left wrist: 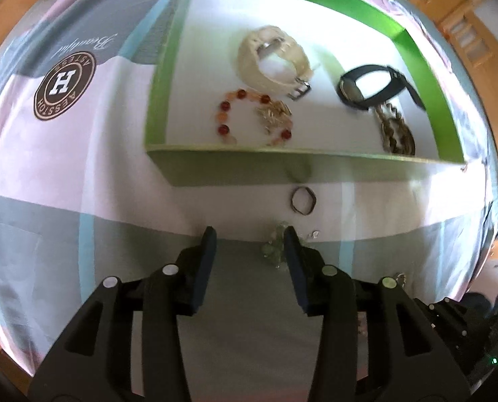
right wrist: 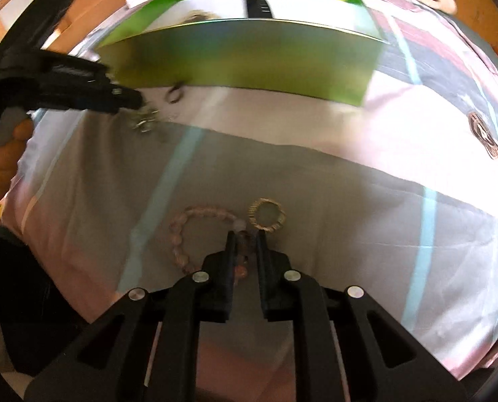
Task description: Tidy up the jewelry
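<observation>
Right hand-held gripper (right wrist: 245, 236) pinches the pink bead bracelet (right wrist: 185, 231) beside the straw ring (right wrist: 266, 216)

Patchwork bedsheet (left wrist: 81, 167) under green box (left wrist: 232, 167), dark ring (left wrist: 303, 200), woven ring (right wrist: 266, 214), bead bracelet (right wrist: 188, 224).

Two watches (left wrist: 275, 60), three bead bracelets (left wrist: 249, 117), one box (left wrist: 235, 167).

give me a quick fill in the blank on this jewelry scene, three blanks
1. The green box holds a cream watch and a ____ watch.
2. The right gripper is shut on a ____ bracelet.
3. The dark ring lies ____ the box.

Missing words: black; beaded; outside
</observation>
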The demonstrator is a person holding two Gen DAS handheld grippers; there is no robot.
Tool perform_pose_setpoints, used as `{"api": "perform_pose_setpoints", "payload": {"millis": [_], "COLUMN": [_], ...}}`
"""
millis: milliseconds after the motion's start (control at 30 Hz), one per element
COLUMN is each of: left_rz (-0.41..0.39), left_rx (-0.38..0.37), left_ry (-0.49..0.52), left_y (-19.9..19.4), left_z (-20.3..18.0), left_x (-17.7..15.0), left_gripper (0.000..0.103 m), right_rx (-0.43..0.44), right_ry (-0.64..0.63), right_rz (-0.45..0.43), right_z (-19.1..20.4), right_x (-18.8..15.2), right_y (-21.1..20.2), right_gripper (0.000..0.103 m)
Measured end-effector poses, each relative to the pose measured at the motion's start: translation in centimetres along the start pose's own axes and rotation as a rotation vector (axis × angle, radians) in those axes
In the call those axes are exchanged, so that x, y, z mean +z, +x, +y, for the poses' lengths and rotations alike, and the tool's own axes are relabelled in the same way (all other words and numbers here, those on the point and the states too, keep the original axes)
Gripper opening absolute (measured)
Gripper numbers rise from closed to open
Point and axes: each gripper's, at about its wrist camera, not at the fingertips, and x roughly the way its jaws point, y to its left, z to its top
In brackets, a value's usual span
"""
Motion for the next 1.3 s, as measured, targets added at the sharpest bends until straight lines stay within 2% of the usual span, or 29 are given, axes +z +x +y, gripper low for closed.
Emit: {"api": "perform_pose_setpoints", "payload": {"millis": [100,167,467,633,933,1000,1067,1100,1233,1300], "left_rz": [-0.007,-0.007,0.019,0.022,0.019,0.014,0.002,-0.001,-0.004,-0.003], "left_rx": [-0.023,-0.02,0.018,0.031,0.075,0.1,0.136,0.14,0.126,0.11], "left_ry": [0.034,0.062,0.077,0.09,0.128,0.153,0.177,0.181,0.187,0.206], "left_y": [0.0,0.1,1.2,1.9,2.5,2.9,3.0,3.0,2.5,2.3], "left_z": [-0.7,-1.4,-2.2,-3.2,-4.9,-5.9,-6.7,-6.9,-7.3,-7.9], "left_x": [-0.3,-0.4,-0.6,-0.7,-1.0,-1.2,-1.6,-1.8,-2.6,-3.2], "left_gripper": [0.047,0.052,0.054,0.057,0.059,0.056,0.044,0.042,0.02,0.017], "right_rx": [-0.001,-0.002,0.001,-0.075,-0.089,-0.093,-0.088,-0.087,-0.089,-0.092], "right_ry": [-0.005,-0.012,-0.022,-0.083,-0.085,-0.085,-0.08,-0.077,-0.075,-0.076], "right_rz": [-0.004,-0.006,-0.028,-0.071,-0.081,-0.08,-0.077,-0.076,-0.077,-0.079], "right_z": [0.2,0.4,0.0,1.0,1.0,1.0,0.4,0.9,1.1,1.3], "right_x": [-0.1,-0.1,-0.7,-0.5,-0.6,-0.6,-0.5,-0.3,-0.2,-0.1], "right_y": [0.1,0.2,0.1,0.6,0.7,0.6,0.4,0.7,1.0,1.1], "right_gripper": [0.021,0.025,0.036,0.05,0.052,0.052,0.052,0.052,0.052,0.052]}}
